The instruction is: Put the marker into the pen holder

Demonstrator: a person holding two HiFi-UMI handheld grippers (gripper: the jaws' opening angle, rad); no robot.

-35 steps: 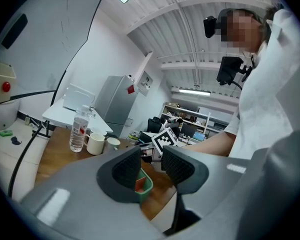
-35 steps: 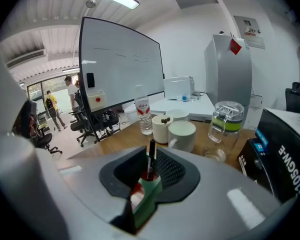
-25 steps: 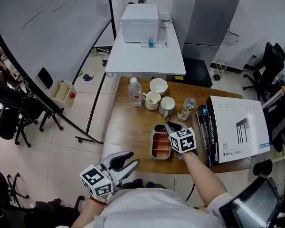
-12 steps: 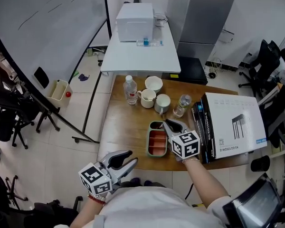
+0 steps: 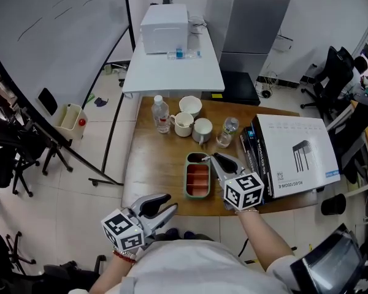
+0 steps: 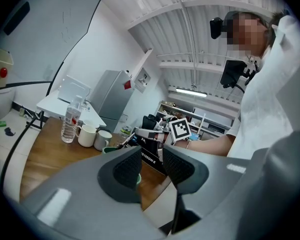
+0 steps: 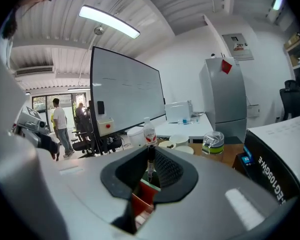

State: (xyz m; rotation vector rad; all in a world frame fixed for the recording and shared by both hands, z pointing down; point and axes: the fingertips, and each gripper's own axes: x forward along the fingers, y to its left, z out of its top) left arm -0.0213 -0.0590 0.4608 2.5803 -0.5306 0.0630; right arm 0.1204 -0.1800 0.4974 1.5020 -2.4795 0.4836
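Note:
My right gripper (image 5: 212, 158) is shut on a thin dark marker (image 7: 150, 168), which stands nearly upright between the pads. It hovers over the right edge of a green-rimmed tray with red compartments (image 5: 197, 177) on the wooden table (image 5: 159, 158). In the right gripper view the red tray (image 7: 141, 196) shows just below the jaws of the right gripper (image 7: 151, 159). My left gripper (image 5: 162, 206) is held low near my body, off the table's front edge, open and empty. The left gripper (image 6: 150, 166) points toward the table.
Behind the tray stand a water bottle (image 5: 161, 114), two mugs (image 5: 184, 124), a bowl (image 5: 189, 105) and a small jar (image 5: 226, 132). A large white box (image 5: 294, 155) lies on dark books at the table's right. A white table (image 5: 172, 69) stands beyond.
My right gripper has lifted and drawn back a little toward me, still pinching the marker. The left gripper has stayed put.

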